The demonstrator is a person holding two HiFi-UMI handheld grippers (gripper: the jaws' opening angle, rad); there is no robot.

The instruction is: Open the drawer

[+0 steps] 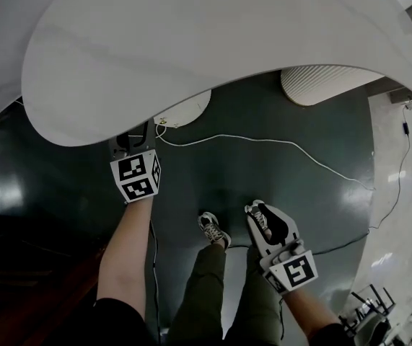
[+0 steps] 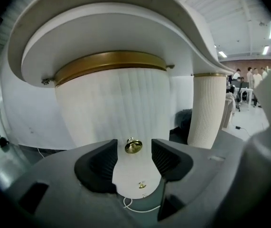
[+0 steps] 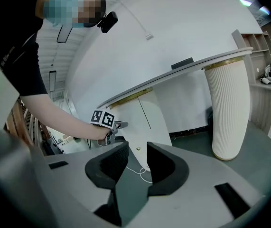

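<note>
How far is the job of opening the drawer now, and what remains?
Done: nothing yet; the white ribbed drawer front looks closed. In hand: the left hand-held gripper, jaws apart, is lined up on the small round brass knob without clamping it. The right hand-held gripper is open and empty. Left: close on the knob and pull.

tongs (image 2: 133, 152) (image 3: 136, 151) 2 | brass knobs (image 2: 133, 146) (image 2: 142, 185) 2 | ribbed pedestals (image 2: 111, 103) (image 2: 209, 109) 2 | white cable (image 1: 263, 141) 1
</note>
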